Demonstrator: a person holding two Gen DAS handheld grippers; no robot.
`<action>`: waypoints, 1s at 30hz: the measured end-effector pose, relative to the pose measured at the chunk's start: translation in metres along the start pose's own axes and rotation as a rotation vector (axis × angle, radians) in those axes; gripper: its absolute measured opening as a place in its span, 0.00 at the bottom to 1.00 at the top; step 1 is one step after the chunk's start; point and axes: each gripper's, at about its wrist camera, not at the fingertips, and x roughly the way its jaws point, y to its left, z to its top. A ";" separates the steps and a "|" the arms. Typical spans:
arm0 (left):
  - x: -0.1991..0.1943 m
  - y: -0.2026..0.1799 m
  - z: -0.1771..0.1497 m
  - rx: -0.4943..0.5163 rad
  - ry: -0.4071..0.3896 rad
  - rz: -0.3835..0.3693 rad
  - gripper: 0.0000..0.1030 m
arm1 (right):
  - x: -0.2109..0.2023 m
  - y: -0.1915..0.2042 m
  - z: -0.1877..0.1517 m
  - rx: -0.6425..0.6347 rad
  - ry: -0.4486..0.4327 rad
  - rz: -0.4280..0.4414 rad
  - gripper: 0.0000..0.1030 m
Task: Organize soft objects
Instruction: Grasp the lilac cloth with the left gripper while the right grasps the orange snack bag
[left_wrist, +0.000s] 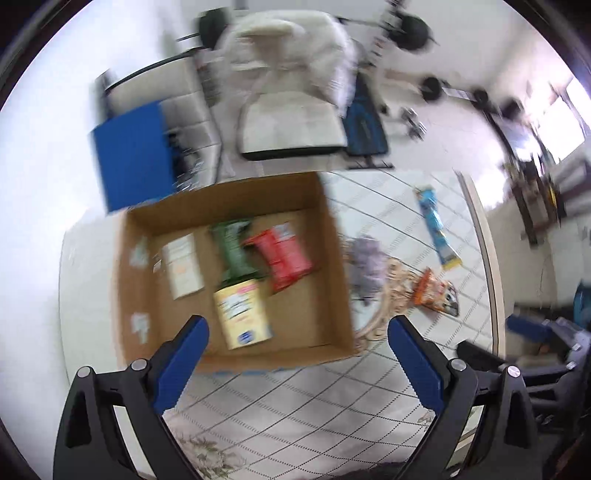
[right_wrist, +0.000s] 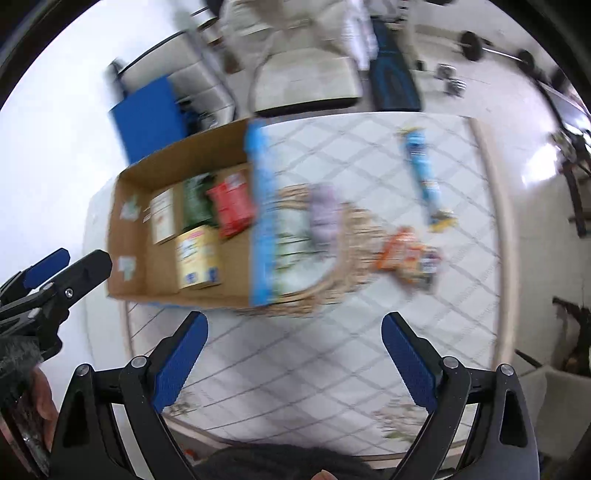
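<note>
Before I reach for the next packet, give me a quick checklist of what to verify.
1. Left gripper open and holding nothing: ok.
2. Right gripper open and holding nothing: ok.
3. Free floor space in the cardboard box beside the yellow packet and red packet: ok.
4. Packets still out on the table: orange packet and long blue packet, both apart from the box: ok.
5. Purple soft thing free to lift off the woven mat: cannot tell, blurred.

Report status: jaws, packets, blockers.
Left gripper and right gripper open, empty. Four packets in cardboard box; orange packet, blue packet on table. Nothing blocking.
</note>
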 end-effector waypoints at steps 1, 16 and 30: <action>0.008 -0.015 0.009 0.034 0.011 0.005 0.97 | -0.001 -0.019 0.003 0.024 -0.004 -0.013 0.94; 0.233 -0.121 0.069 0.188 0.449 0.138 0.97 | 0.089 -0.145 0.062 0.015 0.149 -0.038 0.94; 0.272 -0.144 0.074 0.236 0.507 0.219 0.96 | 0.212 -0.118 0.082 -0.138 0.406 0.072 0.94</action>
